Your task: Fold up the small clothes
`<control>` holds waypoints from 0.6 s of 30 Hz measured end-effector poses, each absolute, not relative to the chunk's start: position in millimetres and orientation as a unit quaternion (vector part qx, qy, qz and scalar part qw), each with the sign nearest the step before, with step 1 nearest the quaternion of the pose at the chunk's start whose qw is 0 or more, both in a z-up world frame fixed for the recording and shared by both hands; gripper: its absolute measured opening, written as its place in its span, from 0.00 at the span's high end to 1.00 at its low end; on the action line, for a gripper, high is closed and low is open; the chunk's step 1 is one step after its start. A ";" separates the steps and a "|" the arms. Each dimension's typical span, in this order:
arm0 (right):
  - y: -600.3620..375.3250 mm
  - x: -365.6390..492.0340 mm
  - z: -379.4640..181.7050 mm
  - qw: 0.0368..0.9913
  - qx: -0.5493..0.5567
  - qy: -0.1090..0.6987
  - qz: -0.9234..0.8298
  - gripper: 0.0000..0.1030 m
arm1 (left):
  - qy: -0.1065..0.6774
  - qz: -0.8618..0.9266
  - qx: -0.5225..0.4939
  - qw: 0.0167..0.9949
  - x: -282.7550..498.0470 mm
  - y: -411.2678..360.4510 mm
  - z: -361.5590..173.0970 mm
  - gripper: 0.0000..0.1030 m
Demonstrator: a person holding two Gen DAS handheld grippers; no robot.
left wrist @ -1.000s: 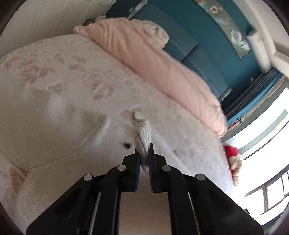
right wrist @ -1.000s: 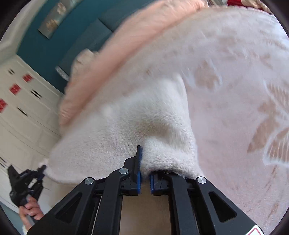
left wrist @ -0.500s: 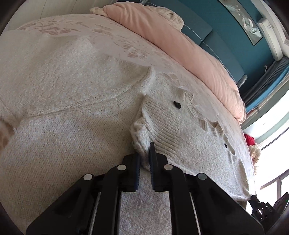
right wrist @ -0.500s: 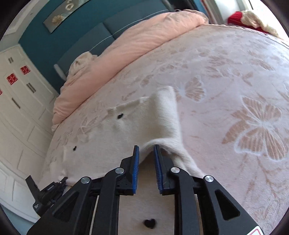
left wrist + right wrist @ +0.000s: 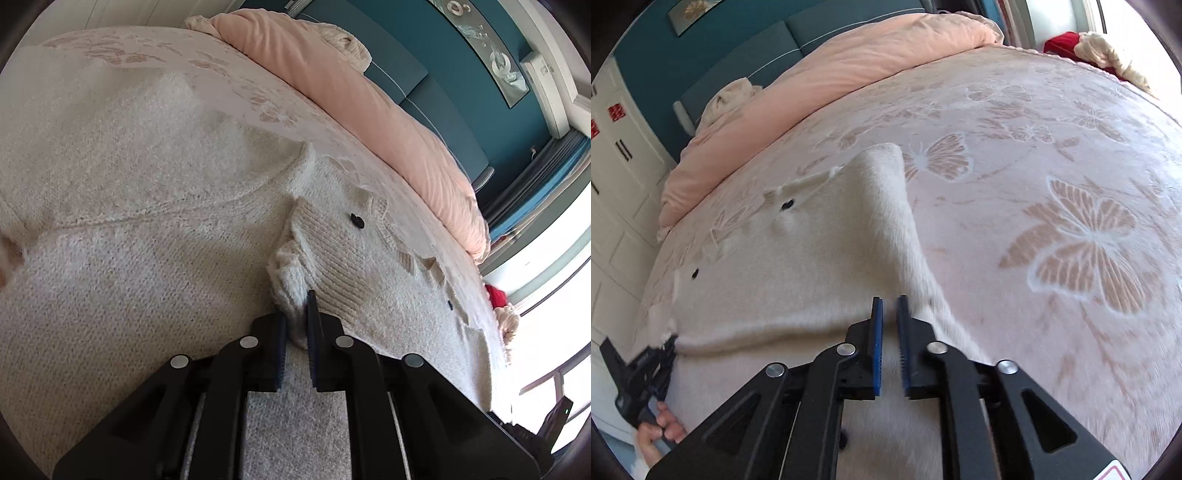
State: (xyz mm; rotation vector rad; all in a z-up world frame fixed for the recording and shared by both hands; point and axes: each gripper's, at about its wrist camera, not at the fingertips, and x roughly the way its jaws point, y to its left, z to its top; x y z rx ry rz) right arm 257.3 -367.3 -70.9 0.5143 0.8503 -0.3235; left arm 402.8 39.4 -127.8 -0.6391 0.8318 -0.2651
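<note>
A cream knitted cardigan point(image 5: 155, 258) with dark buttons point(image 5: 357, 220) lies spread on the bed. My left gripper point(image 5: 295, 314) is shut on a bunched fold of its ribbed edge point(image 5: 291, 273), close to the fabric. In the right wrist view the cardigan point(image 5: 820, 266) lies flat with one edge folded over. My right gripper point(image 5: 889, 314) has its jaws slightly apart above the fabric and holds nothing. The left gripper also shows in the right wrist view point(image 5: 661, 354), at the far left edge of the cardigan.
The bed has a pink butterfly-patterned blanket point(image 5: 1071, 240). A rolled pink duvet point(image 5: 369, 103) lies along the teal headboard point(image 5: 775, 40). White cupboards point(image 5: 613, 155) stand at the left. A red and cream item point(image 5: 1082, 44) sits at the bed's far corner.
Both grippers lowered the cardigan onto the bed. My right gripper opened and let go of its edge. My left gripper kept its hold and came closer to the fabric.
</note>
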 end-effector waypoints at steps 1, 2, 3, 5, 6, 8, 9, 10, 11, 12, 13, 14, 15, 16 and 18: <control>-349.4 249.2 -69.2 0.871 0.226 0.413 -0.141 0.71 | 0.399 -0.132 -0.324 0.848 402.2 45.0 -126.2 0.90; -330.9 241.8 -69.9 0.875 0.205 0.421 -0.127 0.69 | 0.406 -0.136 -0.343 0.836 399.9 53.0 -123.3 0.86; -311.8 237.4 -73.3 0.878 0.176 0.431 -0.114 0.67 | 0.409 -0.137 -0.361 0.827 395.1 64.5 -118.2 0.79; -281.3 229.4 -87.4 0.880 0.129 0.445 -0.100 0.54 | 0.382 -0.122 -0.396 0.826 379.4 102.8 -102.9 0.53; -270.7 223.1 -95.0 0.883 0.113 0.443 -0.104 0.49 | 0.358 -0.101 -0.406 0.834 371.3 128.7 -94.0 0.39; -257.4 218.0 -97.0 0.892 0.075 0.429 -0.118 0.46 | 0.325 -0.034 -0.411 0.851 365.2 189.4 -77.8 0.21; -257.0 221.0 -98.5 0.890 0.072 0.434 -0.120 0.44 | 0.317 0.005 -0.411 0.855 366.8 221.4 -73.6 0.14; -258.7 222.1 -99.7 0.889 0.076 0.436 -0.120 0.43 | 0.311 0.045 -0.409 0.857 370.4 253.5 -71.8 0.13; -262.1 221.5 -100.8 0.889 0.086 0.434 -0.116 0.43 | 0.313 0.088 -0.402 0.856 376.4 286.4 -72.5 0.13; -264.5 219.8 -101.5 0.891 0.096 0.430 -0.112 0.42 | 0.321 0.131 -0.400 0.848 382.9 317.8 -76.0 0.13; -267.3 218.1 -102.5 0.892 0.106 0.426 -0.106 0.41 | 0.327 0.172 -0.405 0.836 388.0 346.4 -81.3 0.13; -270.0 218.0 -103.9 0.892 0.114 0.425 -0.103 0.41 | 0.333 0.204 -0.414 0.823 392.1 370.4 -87.7 0.14; -270.6 217.4 -104.8 0.893 0.116 0.424 -0.101 0.40 | 0.328 0.219 -0.428 0.813 394.4 388.8 -92.0 0.14; -267.5 218.2 -106.1 0.894 0.109 0.423 -0.103 0.39 | 0.322 0.228 -0.433 0.811 397.6 399.8 -92.7 0.14; -263.1 218.7 -107.4 0.894 0.098 0.423 -0.107 0.38 | 0.331 0.245 -0.419 0.809 411.1 400.9 -89.6 0.15</control>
